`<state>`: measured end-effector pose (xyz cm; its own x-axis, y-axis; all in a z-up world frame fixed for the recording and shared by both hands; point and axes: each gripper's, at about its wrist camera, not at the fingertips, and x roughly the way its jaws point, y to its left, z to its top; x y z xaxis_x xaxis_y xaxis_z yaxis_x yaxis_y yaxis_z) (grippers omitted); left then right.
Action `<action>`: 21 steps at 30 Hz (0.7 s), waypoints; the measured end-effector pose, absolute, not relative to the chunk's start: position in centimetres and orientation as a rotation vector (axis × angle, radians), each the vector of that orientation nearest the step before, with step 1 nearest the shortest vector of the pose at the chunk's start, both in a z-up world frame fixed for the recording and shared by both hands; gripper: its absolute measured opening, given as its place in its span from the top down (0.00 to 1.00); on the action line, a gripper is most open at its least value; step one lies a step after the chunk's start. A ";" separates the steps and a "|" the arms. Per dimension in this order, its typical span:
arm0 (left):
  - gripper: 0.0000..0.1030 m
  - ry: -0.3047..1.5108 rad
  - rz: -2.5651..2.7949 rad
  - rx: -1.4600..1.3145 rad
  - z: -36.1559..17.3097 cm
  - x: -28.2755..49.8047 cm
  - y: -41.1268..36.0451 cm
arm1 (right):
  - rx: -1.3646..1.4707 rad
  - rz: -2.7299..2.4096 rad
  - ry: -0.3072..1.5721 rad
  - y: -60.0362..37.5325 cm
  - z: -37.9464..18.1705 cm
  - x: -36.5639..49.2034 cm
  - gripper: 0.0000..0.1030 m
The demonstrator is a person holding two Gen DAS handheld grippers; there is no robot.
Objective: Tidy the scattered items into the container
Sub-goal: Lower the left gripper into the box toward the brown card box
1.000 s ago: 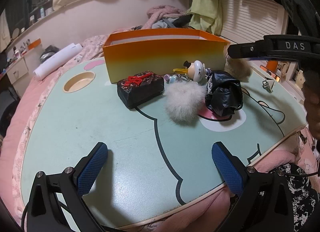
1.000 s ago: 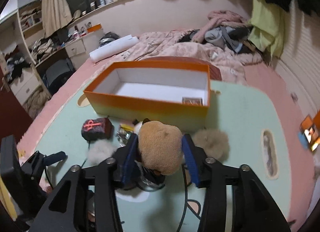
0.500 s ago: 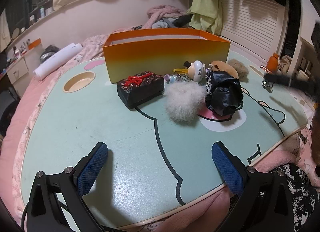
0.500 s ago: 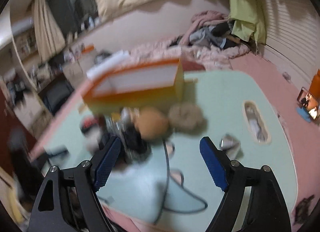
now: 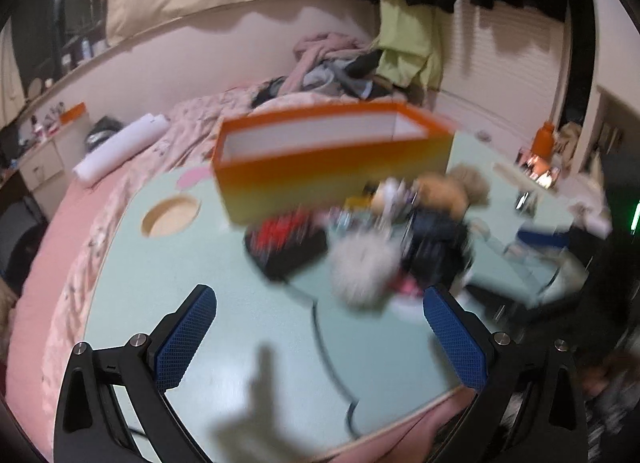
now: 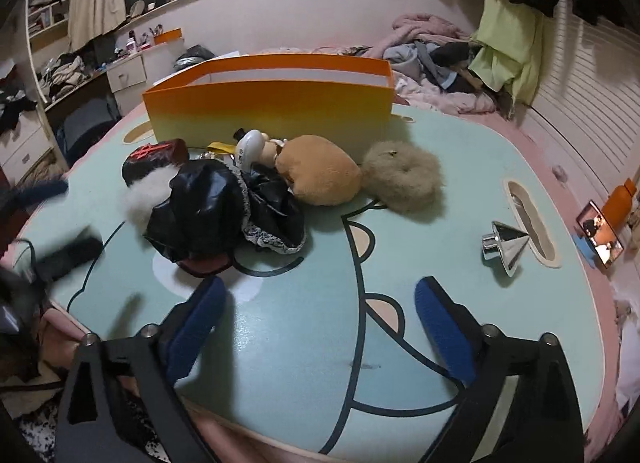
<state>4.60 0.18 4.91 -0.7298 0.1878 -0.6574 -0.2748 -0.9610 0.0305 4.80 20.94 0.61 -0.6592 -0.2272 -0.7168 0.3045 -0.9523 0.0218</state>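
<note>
- Right gripper [image 6: 316, 323]: fingers are opening, already wide, with nothing between them, only bare surface [image 6: 440, 167] below. It hangs over the near edge, aimed down at the pile.
- Left gripper [image 5: 320, 335]: fingers wide, empty. Its view is blurred, so fine detail is unreadable there.
- Orange box [image 6: 272, 103]: stands upright at the far side of the surface, top open, just behind the loose items. From this low angle I cannot tell what lies inside.
- Items not yet put away, all on the surface in front of the box:
  - tan plush [image 6: 320, 171], lying just beside the box's front wall and touching the beige fluffy ring [image 6: 400, 179];
  - black shiny cloth with lace trim [image 6: 224, 211], heaped in the middle, partly over a white fluffy ball [image 6: 148, 191];
  - dark block with red marks [image 6: 156, 155] at the left of the pile;
  - small white figure [image 6: 250, 147] close to the box wall;
  - silver cone [image 6: 506, 245], well apart to the right, near a slot in the surface.
- Judgement: the pile sits close to the box, so each carry should be short. The wide fingers suit the bulky plush or ring as a next pick; the slippery cloth may slip or drag its neighbours.
</note>
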 end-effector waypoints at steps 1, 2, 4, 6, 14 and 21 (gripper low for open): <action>0.00 0.165 2.679 -1.023 6.2 3.5 0.4 | 1.114 -2.619 0.143 21.0 0.6 4.7 0.05; 0.00 0.155 2.661 -1.030 7.2 2.6 0.7 | 1.113 -2.621 0.142 21.1 0.6 4.7 0.04; 0.00 0.129 2.629 -1.030 9.4 0.5 1.4 | 1.110 -2.624 0.140 21.1 0.6 4.7 0.04; 0.00 0.100 2.581 -1.069 11.0 -2.3 2.3 | 1.106 -2.624 0.140 21.2 0.5 4.7 0.04; 0.16 -0.230 2.251 -1.535 7.5 -14.6 5.5 | 1.097 -2.617 0.141 21.3 0.5 4.8 0.01; 0.26 -0.184 2.168 -1.719 2.8 -17.7 9.1 | 1.083 -2.606 0.139 21.5 0.6 5.0 0.01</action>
<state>-17.71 9.10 2.83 -0.1897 0.3611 -0.9130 -0.2024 -0.9243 -0.3235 4.99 21.53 0.62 -0.6637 -0.2500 -0.7050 0.3233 -0.9458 0.0309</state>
